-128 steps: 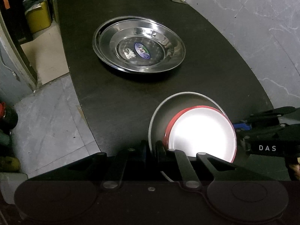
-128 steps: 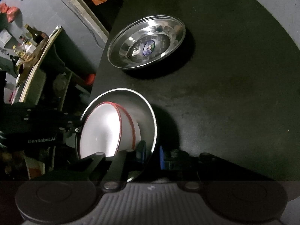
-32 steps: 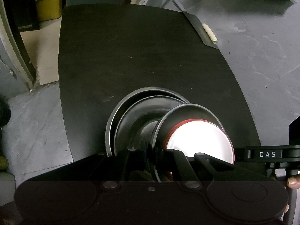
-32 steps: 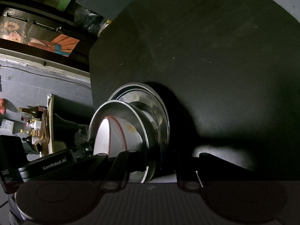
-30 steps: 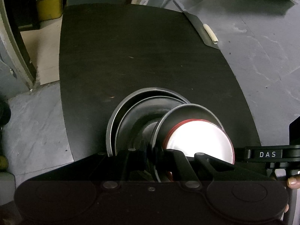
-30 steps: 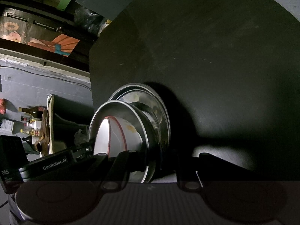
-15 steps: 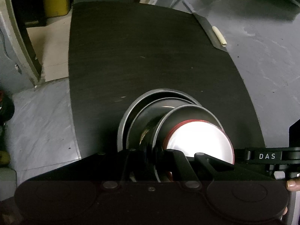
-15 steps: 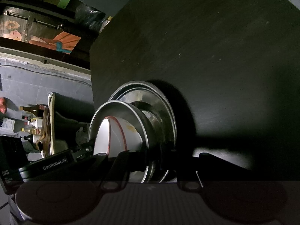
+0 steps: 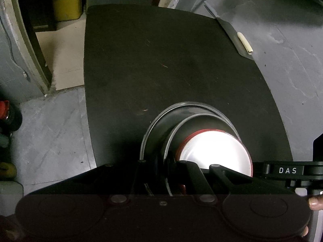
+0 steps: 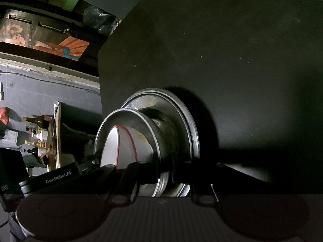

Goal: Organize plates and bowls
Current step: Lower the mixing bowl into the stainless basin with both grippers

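Steel stack: wide stainless steel plates point(image 9: 153, 129) flat on dark oval surface point(image 9: 161, 60), near its front edge.
Left gripper point(image 9: 164, 173): fingers pinched on near-left rim of smaller steel bowl point(image 9: 177, 127), tilted over the plates.
Carried pair: white bowl with red rim point(image 9: 214, 151) nested inside smaller steel bowl, both slanted; in right wrist view, steel bowl's underside point(image 10: 161, 137) close over plates point(image 10: 189, 125), contact not clear.
Right gripper point(image 10: 163, 173): fingers closed on steel bowl's opposite rim, white bowl point(image 10: 129, 145) just beside them.
Step in hand: judged as lowering the nested bowls onto the plate stack, both grippers sharing the load.
Next move: level the tilt, centre over the plates, settle down, only then release.
Hidden: fingertips lost behind rims and in shadow; number of plates uncertain; near edge of stack cut off by gripper bodies; white bowl's inside blown out by glare.
Far right: fingertip of person's hand point(image 9: 315, 201) on the other gripper's handle.
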`<state>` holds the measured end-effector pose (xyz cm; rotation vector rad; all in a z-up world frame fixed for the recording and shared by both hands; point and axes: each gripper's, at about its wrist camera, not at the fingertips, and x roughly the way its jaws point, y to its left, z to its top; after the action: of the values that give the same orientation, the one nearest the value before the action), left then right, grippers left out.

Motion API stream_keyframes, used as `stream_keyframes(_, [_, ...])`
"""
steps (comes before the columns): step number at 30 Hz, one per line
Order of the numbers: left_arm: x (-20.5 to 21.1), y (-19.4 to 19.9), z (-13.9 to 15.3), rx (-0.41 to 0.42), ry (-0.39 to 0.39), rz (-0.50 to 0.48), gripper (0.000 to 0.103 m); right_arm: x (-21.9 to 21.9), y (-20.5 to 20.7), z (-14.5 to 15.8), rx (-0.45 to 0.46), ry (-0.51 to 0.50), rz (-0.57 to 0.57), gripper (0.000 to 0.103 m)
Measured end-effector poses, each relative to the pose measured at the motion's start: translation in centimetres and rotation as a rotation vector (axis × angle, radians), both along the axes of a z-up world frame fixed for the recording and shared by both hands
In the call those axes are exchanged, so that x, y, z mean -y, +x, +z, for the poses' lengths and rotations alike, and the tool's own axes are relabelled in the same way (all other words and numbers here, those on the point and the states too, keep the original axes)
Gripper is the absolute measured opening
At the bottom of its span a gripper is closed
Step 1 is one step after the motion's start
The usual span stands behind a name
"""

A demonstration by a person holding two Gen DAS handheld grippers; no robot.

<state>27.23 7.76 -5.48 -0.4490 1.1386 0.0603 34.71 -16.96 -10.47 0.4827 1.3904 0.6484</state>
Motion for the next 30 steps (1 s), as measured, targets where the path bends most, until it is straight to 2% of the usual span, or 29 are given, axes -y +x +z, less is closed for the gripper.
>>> stream_keyframes(10, [0.1,-0.1,0.0,0.006,0.02,0.02,0.007,-1.2,-0.1,1.0,0.09,-0.057,0.037,0.015])
stream_keyframes(18, [1.1,-0.4,0.4,0.019,0.087,0.019,0.01,-2.7,-1.3,2.6,0.21,-0.166,0.065,0.017])
stream_keyframes(23, [1.6,-0.7,0.7,0.034,0.133,0.03,0.017,-3.1,-1.8,2.9,0.236,-0.188,0.065,0.016])
stream_keyframes(30, [2.0,-1.0,1.1,0.049,0.164,0.038,0.021,-3.7,-2.6,3.3,0.288,-0.221,0.05,0.016])
